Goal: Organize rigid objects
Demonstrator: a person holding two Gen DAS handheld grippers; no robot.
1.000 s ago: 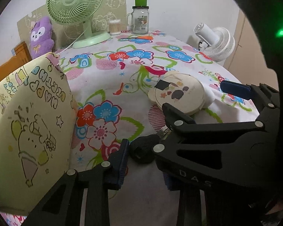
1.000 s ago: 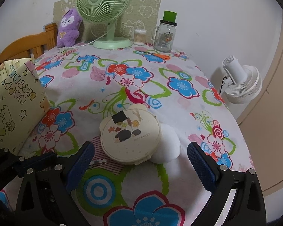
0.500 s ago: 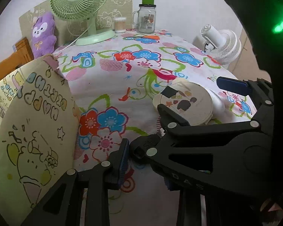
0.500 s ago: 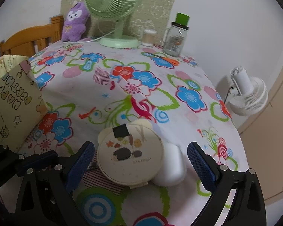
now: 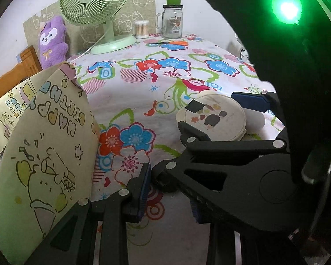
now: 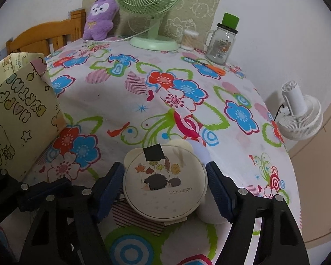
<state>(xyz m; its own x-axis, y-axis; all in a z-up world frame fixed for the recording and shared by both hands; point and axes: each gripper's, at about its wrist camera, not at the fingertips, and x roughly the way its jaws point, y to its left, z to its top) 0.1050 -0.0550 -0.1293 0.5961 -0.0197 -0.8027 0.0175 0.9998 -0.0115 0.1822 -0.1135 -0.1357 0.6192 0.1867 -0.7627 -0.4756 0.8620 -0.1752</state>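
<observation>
Right gripper straddled the round cream compact case with the hedgehog print, which lay flat on the flowered tablecloth. Its jaws had just been closing, with the case between them. The blue pads sat at or just off the rim on either side; firm contact could not be confirmed, so I read it as not yet clamped.

To finish the grab well, in my judgement: keep the pads level with the case's rim and across its widest part, and close evenly so the disc does not squirt forward. A white rounded object touched the case's right edge, just behind the right pad; the pad should stay clear of it.

Left gripper was closed on a small black object, low and left of the case, beside the yellow "happy birthday" paper gift bag, the likely destination.

View differences: the right wrist camera showed both pads against the case and the "let's begin" lettering, and only the top of the left gripper at lower left. The left wrist camera showed the right gripper from the side, reaching past the case's far edge, and the held black object.
</observation>
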